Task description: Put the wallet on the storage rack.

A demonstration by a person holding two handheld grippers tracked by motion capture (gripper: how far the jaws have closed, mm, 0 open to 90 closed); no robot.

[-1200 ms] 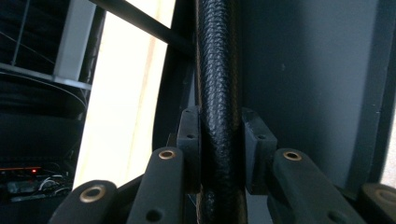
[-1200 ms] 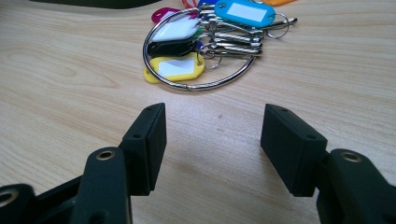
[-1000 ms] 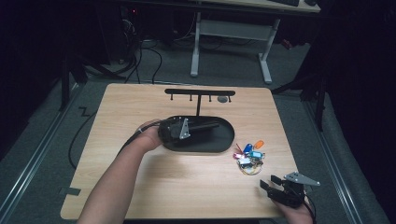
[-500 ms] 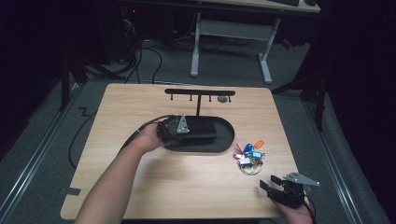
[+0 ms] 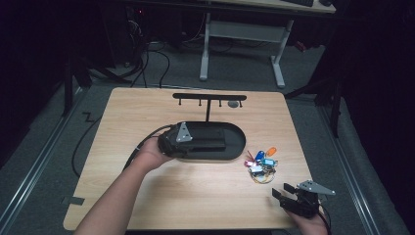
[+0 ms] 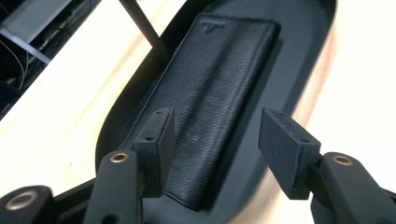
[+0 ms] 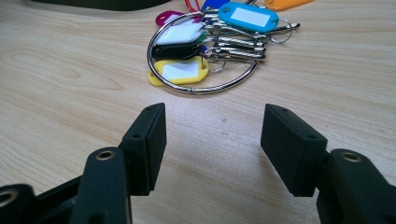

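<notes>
Left gripper is letting go: its jaws have just been opening over the black wallet, now lying flat in the oval tray. Right gripper is waiting, jaws apart and empty, facing the key bunch (likely next pick, calling for a short forward reach).

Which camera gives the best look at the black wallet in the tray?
The left gripper view: the wallet lies close up and flat in the tray, its grain visible, beyond the open left gripper. In the high view it is a small dark slab, hard to tell from the tray. The right gripper view looks at the keys instead.
</notes>
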